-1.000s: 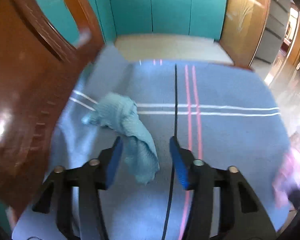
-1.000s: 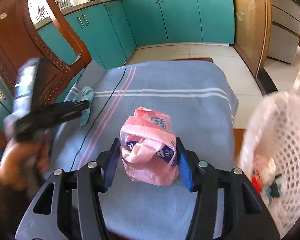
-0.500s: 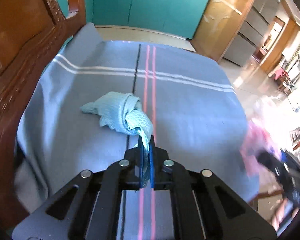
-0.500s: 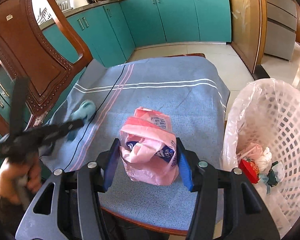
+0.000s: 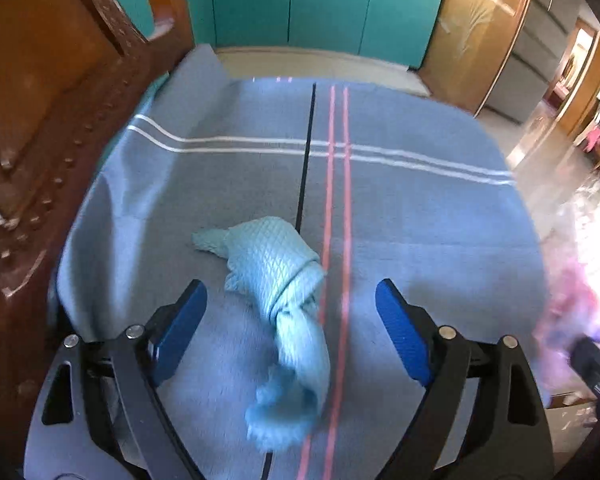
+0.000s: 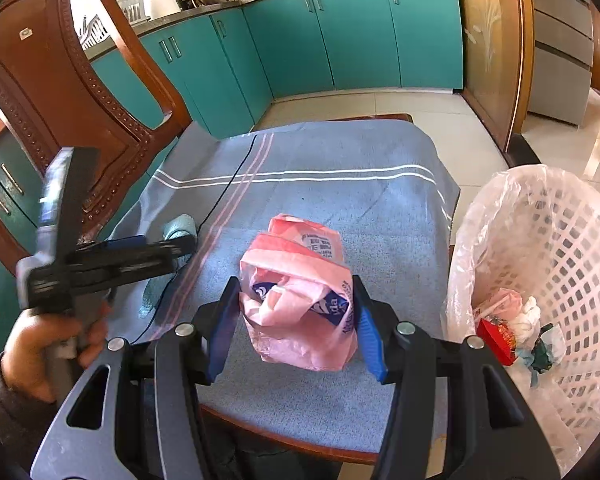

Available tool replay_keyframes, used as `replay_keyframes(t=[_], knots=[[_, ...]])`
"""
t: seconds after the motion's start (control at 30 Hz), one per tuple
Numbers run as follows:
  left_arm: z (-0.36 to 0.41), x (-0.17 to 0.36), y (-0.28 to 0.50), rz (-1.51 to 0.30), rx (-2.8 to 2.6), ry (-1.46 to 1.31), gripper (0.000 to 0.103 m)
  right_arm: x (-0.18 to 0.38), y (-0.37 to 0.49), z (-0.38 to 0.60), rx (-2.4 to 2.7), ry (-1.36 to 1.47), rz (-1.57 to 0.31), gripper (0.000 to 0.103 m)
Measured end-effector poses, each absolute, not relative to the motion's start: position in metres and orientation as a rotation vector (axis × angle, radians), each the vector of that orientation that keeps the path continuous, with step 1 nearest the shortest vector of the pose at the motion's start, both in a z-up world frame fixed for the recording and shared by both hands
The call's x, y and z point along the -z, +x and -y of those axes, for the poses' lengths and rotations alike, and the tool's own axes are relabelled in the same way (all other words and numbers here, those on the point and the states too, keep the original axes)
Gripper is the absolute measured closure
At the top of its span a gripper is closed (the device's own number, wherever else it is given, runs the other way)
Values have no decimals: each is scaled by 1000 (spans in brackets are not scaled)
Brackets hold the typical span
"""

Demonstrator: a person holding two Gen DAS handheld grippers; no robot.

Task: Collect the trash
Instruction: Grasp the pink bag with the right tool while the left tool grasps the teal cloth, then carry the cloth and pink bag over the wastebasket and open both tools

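A crumpled light-blue cloth (image 5: 274,264) lies on the blue striped tablecloth (image 5: 420,240), between the fingers of my left gripper (image 5: 291,286). Its jaws are opening and the blue pads stand clear of the cloth on both sides. In the right wrist view the left gripper (image 6: 180,246) hovers over the cloth (image 6: 179,226) at the table's left side, held by a hand (image 6: 40,340). My right gripper (image 6: 296,284) is shut on a pink plastic bag (image 6: 296,248) above the table's near edge. That bag shows as a pink blur (image 5: 572,308) in the left wrist view.
A white lattice basket (image 6: 560,248) lined with clear plastic stands right of the table and holds a red packet and crumpled wrappers. A carved wooden chair (image 6: 60,92) stands against the table's left side. Teal cabinets (image 6: 340,40) line the far wall across a tiled floor.
The left gripper closed on the blue cloth's end, dragged it toward the pink stripes, and now its jaws stand wide apart around it. The right gripper kept hold of the pink bag.
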State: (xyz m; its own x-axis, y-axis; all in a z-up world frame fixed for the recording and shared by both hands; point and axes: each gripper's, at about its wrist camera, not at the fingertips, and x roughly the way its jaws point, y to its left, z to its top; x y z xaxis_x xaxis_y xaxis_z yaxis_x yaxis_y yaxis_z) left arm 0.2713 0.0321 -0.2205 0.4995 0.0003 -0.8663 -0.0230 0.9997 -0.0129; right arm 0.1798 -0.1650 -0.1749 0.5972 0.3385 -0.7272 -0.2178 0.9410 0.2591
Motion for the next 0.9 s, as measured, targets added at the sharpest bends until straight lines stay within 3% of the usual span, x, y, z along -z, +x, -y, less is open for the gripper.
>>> replay_keyframes(t=[0.07,0.2,0.6,0.9], knots=[[-31,232,272,-1058,-29,-8,49,174,177,165,-322,144,-869,49],[-32,235,263,-1043,-16,-29,71,176,177,165,-311,138,-871,50],[-7,150,208,-790,0,58,73,169,174,163,-302,128,-843,49],[8,120,182,-698,11,104,73,167,168,161,-311,124,-835,49]])
